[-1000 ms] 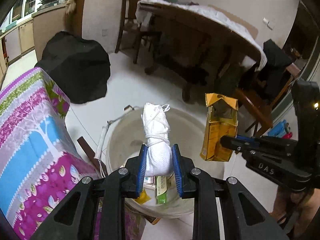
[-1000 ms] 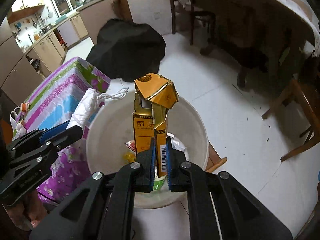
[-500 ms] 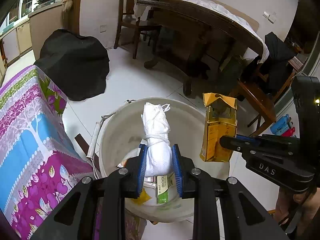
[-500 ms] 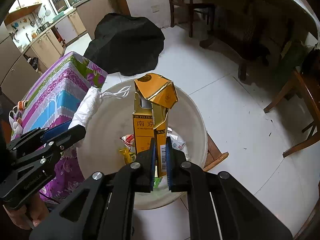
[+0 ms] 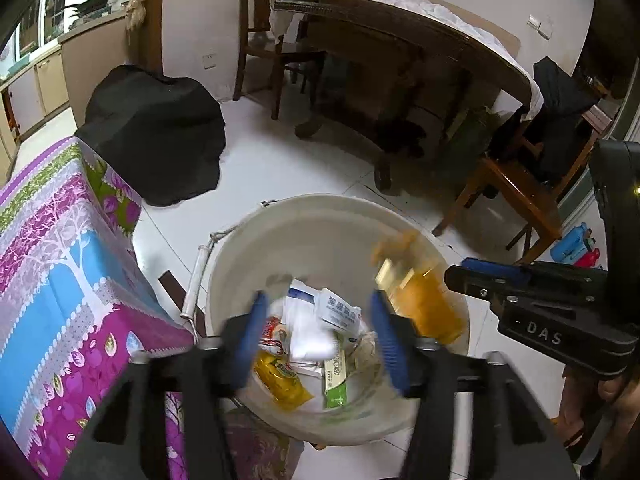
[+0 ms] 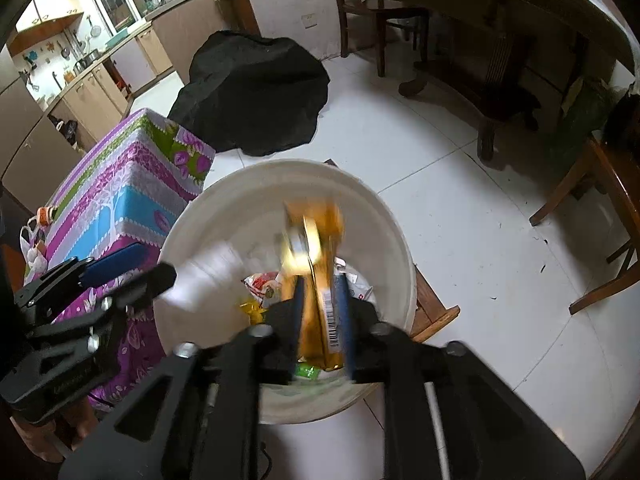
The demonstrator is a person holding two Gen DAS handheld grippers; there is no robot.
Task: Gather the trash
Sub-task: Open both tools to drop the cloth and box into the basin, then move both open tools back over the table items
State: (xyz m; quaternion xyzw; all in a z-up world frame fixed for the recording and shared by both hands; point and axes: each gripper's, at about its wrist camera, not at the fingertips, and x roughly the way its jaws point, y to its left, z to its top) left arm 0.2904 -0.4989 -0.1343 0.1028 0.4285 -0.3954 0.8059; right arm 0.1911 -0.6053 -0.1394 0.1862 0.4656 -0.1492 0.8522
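White floor tiles surround the white bucket [image 5: 320, 216], which stands against the floral-covered table [image 5: 60, 272]. Half a second ago both grippers clamped trash above it; now the left gripper [image 5: 316, 336] has sprung apart and its white tied bag [image 5: 310, 340] blurs downward among the wrappers. The right gripper [image 6: 322, 316] has also parted, and the orange carton [image 6: 316, 240] streaks down between its fingers. Both drops look aimed inside the rim. The dining table [image 6: 520, 20] and black covered heap [image 6: 256, 92] stand well apart, leaving open floor for pulling back.
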